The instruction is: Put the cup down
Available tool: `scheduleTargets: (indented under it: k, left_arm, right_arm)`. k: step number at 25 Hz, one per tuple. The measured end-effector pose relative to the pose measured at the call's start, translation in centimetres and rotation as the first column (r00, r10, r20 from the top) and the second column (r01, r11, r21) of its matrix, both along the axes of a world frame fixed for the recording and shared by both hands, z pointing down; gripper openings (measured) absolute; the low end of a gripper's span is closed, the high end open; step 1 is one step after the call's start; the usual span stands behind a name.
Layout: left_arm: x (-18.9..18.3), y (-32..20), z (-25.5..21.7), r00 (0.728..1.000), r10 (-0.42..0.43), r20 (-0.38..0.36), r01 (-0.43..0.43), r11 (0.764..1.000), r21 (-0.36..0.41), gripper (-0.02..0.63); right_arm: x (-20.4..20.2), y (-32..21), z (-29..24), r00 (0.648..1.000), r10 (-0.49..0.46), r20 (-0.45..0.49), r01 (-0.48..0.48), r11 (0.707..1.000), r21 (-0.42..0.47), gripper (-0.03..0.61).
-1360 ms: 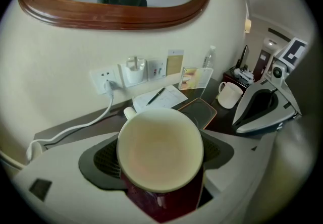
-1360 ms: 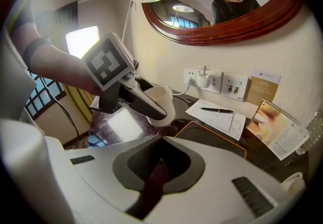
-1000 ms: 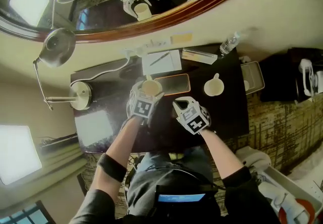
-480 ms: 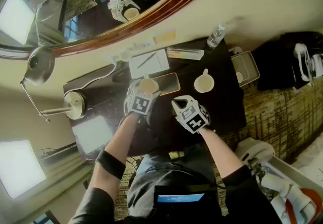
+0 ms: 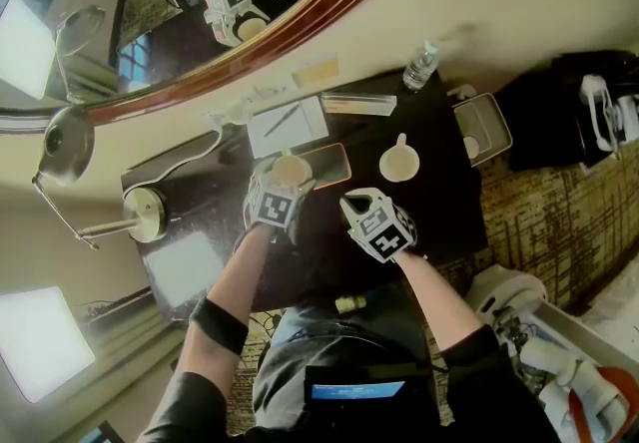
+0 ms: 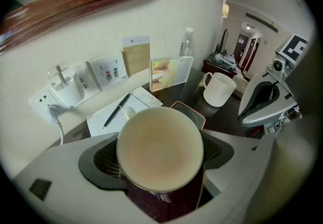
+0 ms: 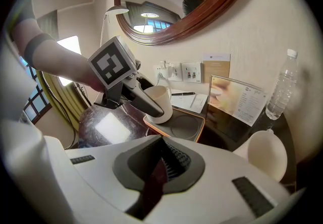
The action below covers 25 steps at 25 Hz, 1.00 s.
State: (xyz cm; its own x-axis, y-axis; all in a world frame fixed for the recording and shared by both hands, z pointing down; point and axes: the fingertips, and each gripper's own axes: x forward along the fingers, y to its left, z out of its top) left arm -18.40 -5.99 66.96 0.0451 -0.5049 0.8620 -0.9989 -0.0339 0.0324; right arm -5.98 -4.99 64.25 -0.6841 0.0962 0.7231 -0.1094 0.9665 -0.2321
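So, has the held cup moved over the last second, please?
Yes: in the head view the cup has edged right, toward the orange-rimmed tray.

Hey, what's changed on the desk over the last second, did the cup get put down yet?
The left gripper has carried the cup slightly toward the tray and still grips it at the tray's left end; whether it touches the tray is unclear. Nothing was released. The right gripper stays shut and empty; the second cup, bottle and notepad are unmoved.
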Motion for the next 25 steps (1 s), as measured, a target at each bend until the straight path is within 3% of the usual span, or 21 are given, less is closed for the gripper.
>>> scheduleTargets:
  k: [4, 8, 16, 21, 23, 25]
  left_arm:
    - [0.1, 0.0, 0.0, 1.000, -0.007, -0.005, 0.007, 1.000, 0.020, 0.442]
    - [0.4, -0.4, -0.4, 1.000, 0.005, 0.011, -0.006, 0.999, 0.043, 0.497]
    - [0.9, -0.1, -2.5, 1.000, 0.001, 0.012, -0.002, 0.999, 0.054, 0.499]
    - [0.9, 0.6, -6.5, 0.999, -0.020, 0.040, 0.016, 0.994, 0.110, 0.499]
    - [1.1, 0.9, -8.7, 0.998, -0.034, 0.044, 0.027, 0.988, 0.151, 0.480]
    - [1.6, 1.3, -10.8, 0.998, -0.043, 0.046, 0.033, 0.978, 0.207, 0.404]
  right_arm:
    - [0.0, 0.0, 0.1, 1.000, -0.002, -0.001, 0.002, 1.000, -0.002, 0.017]
    - [0.1, 0.1, 0.1, 1.000, -0.006, 0.000, 0.006, 1.000, -0.002, 0.017]
    - [0.1, -0.2, -1.1, 1.000, 0.000, 0.017, 0.000, 1.000, 0.011, 0.017]
    - [0.1, -0.5, -3.5, 0.999, 0.003, 0.042, -0.005, 0.999, 0.034, 0.017]
    - [0.3, -0.8, -4.4, 0.999, 0.006, 0.050, -0.009, 0.999, 0.051, 0.017]
    - [0.5, -1.2, -5.2, 0.998, 0.015, 0.059, -0.019, 0.998, 0.061, 0.017]
